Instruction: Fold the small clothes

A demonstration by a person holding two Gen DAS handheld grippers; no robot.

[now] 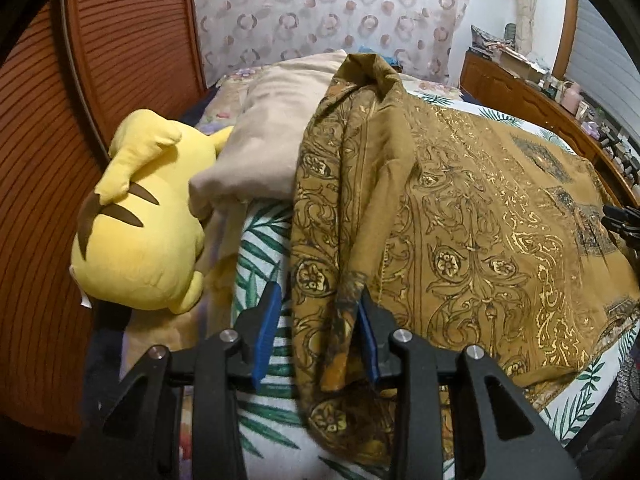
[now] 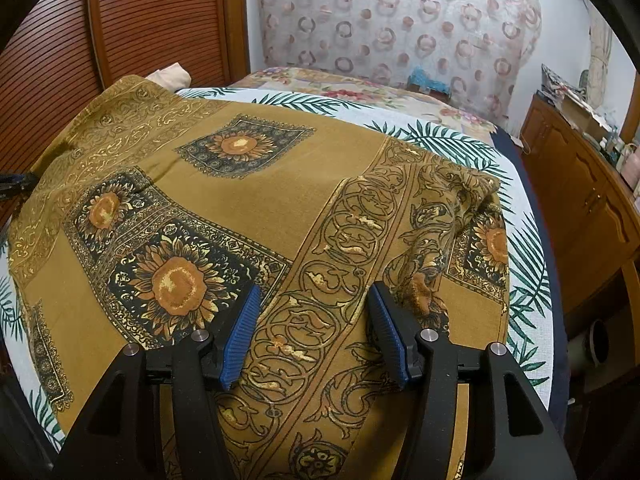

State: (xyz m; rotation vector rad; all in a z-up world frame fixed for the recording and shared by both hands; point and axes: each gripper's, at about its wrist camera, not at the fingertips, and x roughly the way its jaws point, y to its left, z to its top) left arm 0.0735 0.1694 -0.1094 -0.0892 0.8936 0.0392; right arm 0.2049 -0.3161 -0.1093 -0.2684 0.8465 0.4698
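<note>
Furthest left in the left wrist view lies one yellow plush toy (image 1: 140, 216), face down beside one beige pillow (image 1: 264, 136), both off the working cloth. Next comes the left gripper (image 1: 318, 300), its blue pads spread apart with a bunched ridge of the mustard printed garment (image 1: 480, 216) standing between them; the right pad looks to be touching the fabric, though from this angle it is hard to tell whether the cloth is merely brushed or partly caught. The garment itself is one piece, spread across the palm-leaf bedsheet (image 1: 260, 240), its left edge already rolled inward and its body lying flat toward the right. Moving on to the right wrist view, the right gripper (image 2: 314, 300) hangs just above the same garment (image 2: 280, 168), fingers wide and holding nothing, with a rumpled fold of cloth just beyond its right finger. To do this fold well, I judge that each gripper should close on a single layer at an edge, not on the bunched ridge, and that both should lift together so the cloth carries over evenly without dragging the sheet. At the far right stands one wooden cabinet (image 2: 580, 184). Counted: two grippers, one garment, one toy, one pillow.
</note>
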